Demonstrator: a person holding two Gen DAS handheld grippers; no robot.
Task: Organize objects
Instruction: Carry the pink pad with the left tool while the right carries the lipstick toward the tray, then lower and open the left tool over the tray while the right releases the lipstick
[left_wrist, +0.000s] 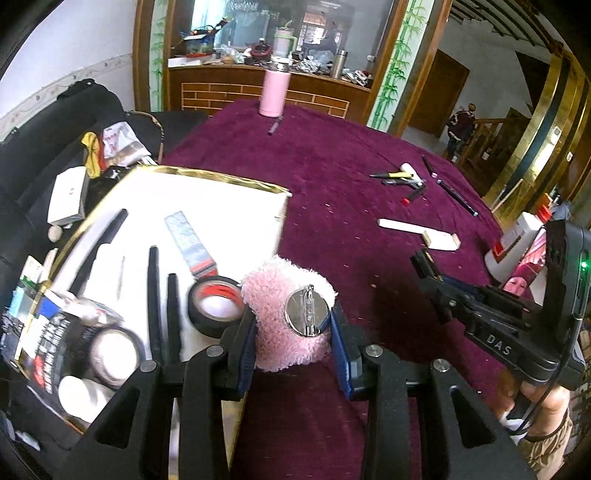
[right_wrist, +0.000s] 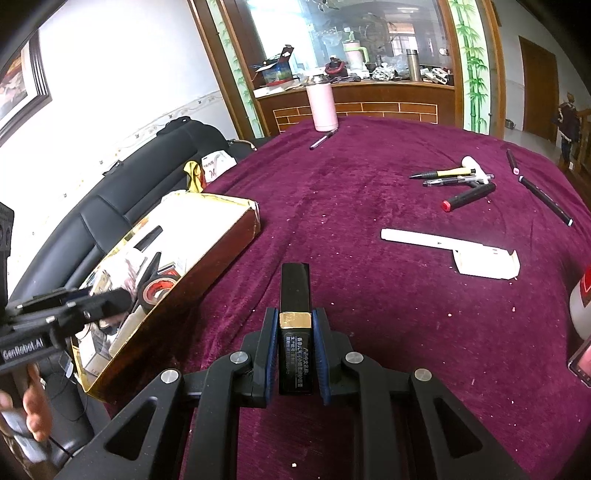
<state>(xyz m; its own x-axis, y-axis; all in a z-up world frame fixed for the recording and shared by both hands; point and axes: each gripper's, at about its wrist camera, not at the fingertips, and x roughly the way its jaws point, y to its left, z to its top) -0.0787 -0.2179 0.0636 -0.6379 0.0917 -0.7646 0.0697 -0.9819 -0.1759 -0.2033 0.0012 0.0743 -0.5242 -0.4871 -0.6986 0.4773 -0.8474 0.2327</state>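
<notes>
Left gripper (left_wrist: 291, 328) pinching fluffy pink brooch (left_wrist: 284, 306), soft, light, squashy, metal pin back facing me. Right gripper (right_wrist: 294, 350) clamping black lipstick tube (right_wrist: 294, 332), rigid, slick; I grip mid-body. Gold box (left_wrist: 221, 175) at 10 o'clock.

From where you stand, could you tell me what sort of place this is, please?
Probably a lived-in home's sitting or dining room: a table under a purple cloth, a black sofa beside it, and a cluttered wooden counter with flasks and cups behind.

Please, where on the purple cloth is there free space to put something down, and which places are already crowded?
Free: the wide purple cloth between the gold box, the pink bottle and the pens. Crowded: inside the box, with tape rolls, and around the pens and white holder.
</notes>
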